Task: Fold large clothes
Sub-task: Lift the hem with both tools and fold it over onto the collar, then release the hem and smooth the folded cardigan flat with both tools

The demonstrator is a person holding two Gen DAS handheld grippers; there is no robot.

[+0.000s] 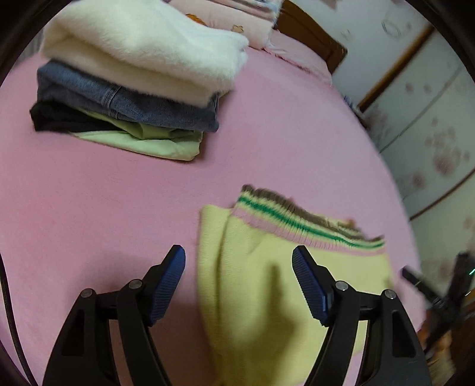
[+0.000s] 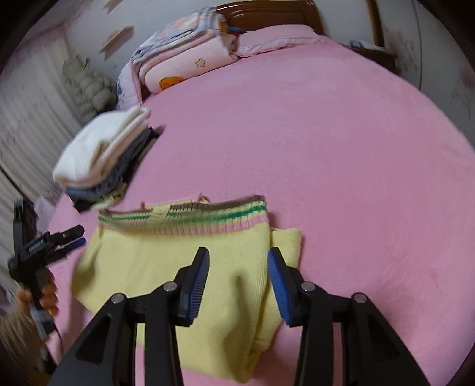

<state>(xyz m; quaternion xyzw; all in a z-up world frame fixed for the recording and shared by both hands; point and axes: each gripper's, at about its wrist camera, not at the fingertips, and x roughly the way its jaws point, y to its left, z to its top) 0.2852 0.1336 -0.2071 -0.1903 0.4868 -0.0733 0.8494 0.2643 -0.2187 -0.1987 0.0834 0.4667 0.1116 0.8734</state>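
Yellow sweater; person's hand only in right view

Pink bedsheet covers whole bed. Wooden headboard at far end. Folded cartoon-print quilt stacked near headboard, pink pillow beside it. Floral-patterned wardrobe doors with brown trim along one side of bed. Pale ribbed curtain on other side.
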